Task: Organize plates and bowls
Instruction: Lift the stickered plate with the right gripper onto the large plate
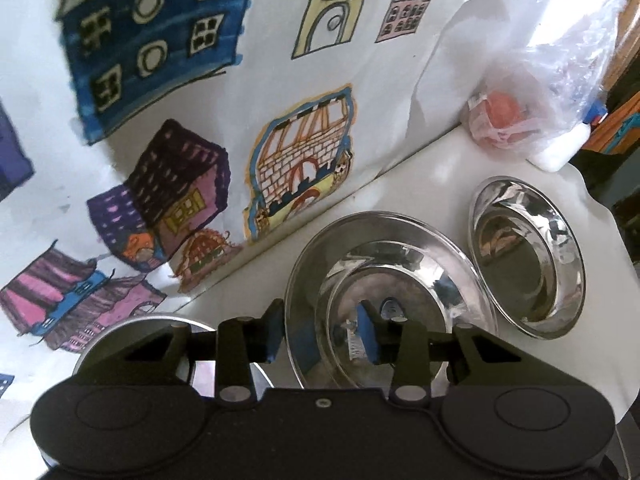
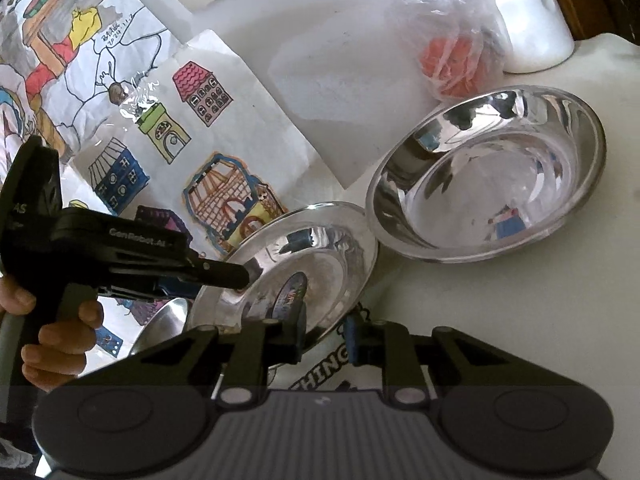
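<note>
A steel plate [image 1: 404,252] with a sticker inside lies in the middle of the white table, and its rim touches a steel bowl [image 1: 532,264] on its right. My left gripper [image 1: 320,334] is open, its blue pads [image 1: 366,332] straddling the plate's left rim. In the right wrist view the same plate [image 2: 320,248] sits left of the bowl [image 2: 492,176]. My right gripper [image 2: 326,338] is open, its fingers on either side of the plate's near rim without visibly pinching it. The left gripper [image 2: 240,276] reaches onto the plate's far-left rim, with a person's hand [image 2: 52,320] on its handle.
Another steel dish [image 1: 132,326] lies left of the plate, mostly hidden behind my left gripper. A clear plastic bag [image 1: 516,120] with something orange and a white bottle [image 1: 560,152] stand at the back right. Drawings of houses [image 1: 192,120] cover the wall behind. The table edge runs along the right.
</note>
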`<state>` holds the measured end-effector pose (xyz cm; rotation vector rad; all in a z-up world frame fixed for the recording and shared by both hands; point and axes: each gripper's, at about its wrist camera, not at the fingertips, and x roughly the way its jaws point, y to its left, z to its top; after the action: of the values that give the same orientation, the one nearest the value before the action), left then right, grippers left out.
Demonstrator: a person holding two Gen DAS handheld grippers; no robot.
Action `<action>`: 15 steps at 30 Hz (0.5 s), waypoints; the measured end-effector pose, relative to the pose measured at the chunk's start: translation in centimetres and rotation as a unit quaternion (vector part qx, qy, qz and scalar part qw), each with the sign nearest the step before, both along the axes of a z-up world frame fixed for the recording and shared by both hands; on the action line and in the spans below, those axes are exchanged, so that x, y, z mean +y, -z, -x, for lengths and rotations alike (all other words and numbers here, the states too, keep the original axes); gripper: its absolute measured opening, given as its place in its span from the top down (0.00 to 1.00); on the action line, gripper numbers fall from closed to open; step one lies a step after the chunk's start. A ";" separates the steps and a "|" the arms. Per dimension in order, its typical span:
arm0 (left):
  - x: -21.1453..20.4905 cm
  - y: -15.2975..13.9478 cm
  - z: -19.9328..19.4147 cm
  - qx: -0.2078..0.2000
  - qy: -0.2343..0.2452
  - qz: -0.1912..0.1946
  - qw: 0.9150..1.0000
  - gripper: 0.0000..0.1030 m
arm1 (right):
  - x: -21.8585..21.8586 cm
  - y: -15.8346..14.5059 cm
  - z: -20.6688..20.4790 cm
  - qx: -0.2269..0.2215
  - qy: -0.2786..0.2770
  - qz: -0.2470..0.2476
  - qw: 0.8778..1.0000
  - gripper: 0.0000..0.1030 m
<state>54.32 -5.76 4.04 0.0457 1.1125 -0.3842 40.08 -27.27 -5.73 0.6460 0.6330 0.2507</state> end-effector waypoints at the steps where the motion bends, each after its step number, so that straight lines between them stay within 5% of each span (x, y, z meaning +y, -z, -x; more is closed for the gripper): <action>1: 0.0 0.0 0.1 0.000 0.001 -0.001 1.000 0.61 | 0.0 0.0 0.0 0.001 0.000 -0.002 1.000 0.78; 15: 0.6 -2.5 2.8 -0.012 0.006 0.007 1.000 0.61 | -0.8 -2.4 2.3 -0.012 0.003 -0.006 1.000 0.78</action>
<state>51.56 -5.18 6.51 0.0437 1.0868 -0.4008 37.81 -28.12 -3.37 0.6550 0.6067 0.2560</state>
